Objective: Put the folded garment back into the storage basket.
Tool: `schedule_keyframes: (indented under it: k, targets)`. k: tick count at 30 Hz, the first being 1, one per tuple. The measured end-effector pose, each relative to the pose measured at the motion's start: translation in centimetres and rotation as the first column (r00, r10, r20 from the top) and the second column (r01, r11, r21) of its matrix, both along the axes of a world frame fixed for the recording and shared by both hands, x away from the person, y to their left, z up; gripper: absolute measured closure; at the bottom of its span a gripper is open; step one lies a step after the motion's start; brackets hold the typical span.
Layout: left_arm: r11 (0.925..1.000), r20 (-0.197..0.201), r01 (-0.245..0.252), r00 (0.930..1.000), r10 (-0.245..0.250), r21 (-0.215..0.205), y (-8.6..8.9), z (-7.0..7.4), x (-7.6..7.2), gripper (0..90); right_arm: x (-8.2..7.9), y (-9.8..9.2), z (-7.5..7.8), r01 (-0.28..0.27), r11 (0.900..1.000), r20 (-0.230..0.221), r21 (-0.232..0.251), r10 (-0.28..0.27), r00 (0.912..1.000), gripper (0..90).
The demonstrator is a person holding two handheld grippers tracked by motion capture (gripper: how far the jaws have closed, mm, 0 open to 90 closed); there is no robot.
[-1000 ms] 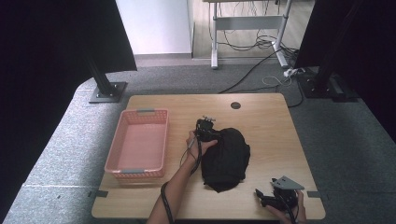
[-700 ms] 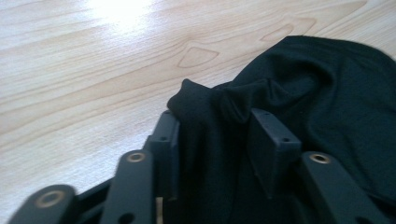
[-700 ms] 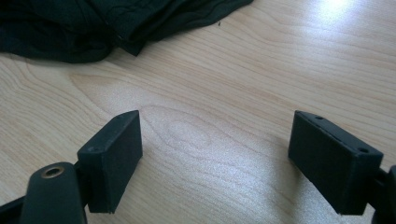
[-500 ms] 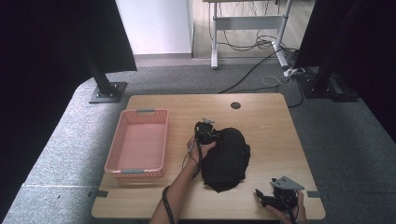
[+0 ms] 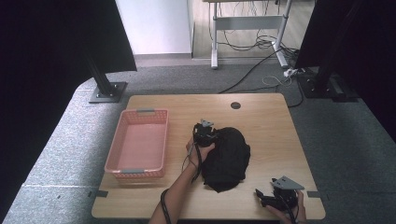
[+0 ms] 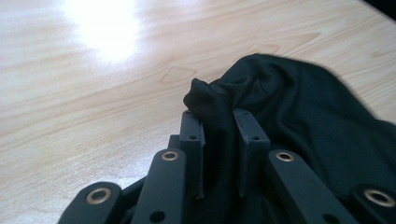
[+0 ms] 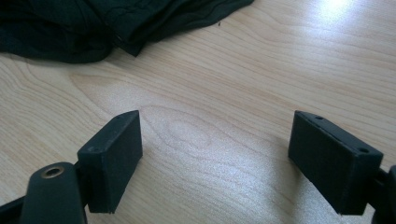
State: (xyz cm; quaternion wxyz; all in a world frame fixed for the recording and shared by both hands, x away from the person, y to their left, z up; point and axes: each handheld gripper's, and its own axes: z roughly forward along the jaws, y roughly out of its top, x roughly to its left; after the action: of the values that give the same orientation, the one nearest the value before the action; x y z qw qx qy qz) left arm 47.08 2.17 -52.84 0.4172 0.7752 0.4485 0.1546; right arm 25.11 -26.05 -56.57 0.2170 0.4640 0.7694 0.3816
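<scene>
The left gripper (image 5: pixel 204 132) has just squeezed together on a fold of the black cloth (image 5: pixel 227 158), which lies mid-table (image 5: pixel 261 112), far from every edge. The pink basket (image 5: pixel 138 144) sits beside it. The right gripper (image 5: pixel 273 199) waits wide apart near the front edge.

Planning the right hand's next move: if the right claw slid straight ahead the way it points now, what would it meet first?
Probably the near edge of the black garment, after a stretch of bare wooden table. The right claw stands open, holding nothing.
</scene>
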Motion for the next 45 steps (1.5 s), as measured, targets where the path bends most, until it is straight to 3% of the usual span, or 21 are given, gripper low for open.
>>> schedule_keyframes:
  k: [5, 15, 20, 27, 32, 41, 45]
  targets:
    - [0.9997, 0.043, 0.022, 0.9988, -0.022, 0.013, -0.2, 1.3, -1.1, 75.4, 0.0, 0.0, 0.0, 0.001, 1.0, -0.001, 0.0, -0.001, 1.0, 17.8]
    - [0.9992, 0.067, 0.038, 0.997, -0.039, 0.01, -0.3, 2.5, -1.9, 75.5, 0.0, 0.0, 0.0, 0.006, 1.0, -0.001, 0.001, -0.006, 1.0, 17.8]
    - [0.9991, 0.07, 0.042, 0.9966, -0.043, 0.007, -0.3, 2.6, -2.1, 75.5, 0.0, 0.0, 0.0, 0.006, 1.0, -0.001, 0.001, -0.006, 1.0, 17.9]
    - [0.9989, 0.086, 0.048, 0.9952, -0.048, 0.002, -0.4, 2.9, -2.5, 75.6, 0.3, -0.6, 0.2, 0.031, 0.996, -0.026, 0.078, -0.029, 0.9992, 20.1]
    - [0.9989, 0.085, 0.047, 0.9953, -0.048, 0.003, -0.5, 2.8, -2.5, 75.6, 0.3, -0.6, 0.2, 0.032, 0.997, -0.026, 0.076, -0.03, 0.9992, 20.3]
    - [0.999, 0.094, 0.038, 0.9948, -0.04, 0.024, -0.6, 2.4, -2.5, 76.0, 0.3, -0.3, 0.3, 0.015, 0.996, -0.024, 0.088, -0.013, 0.9996, 21.4]
    - [0.9977, 0.129, 0.039, 0.9906, -0.046, 0.055, -0.9, 2.2, -2.8, 76.0, 0.2, -0.2, 0.5, 0.005, 0.994, -0.022, 0.106, -0.003, 0.9998, 21.7]
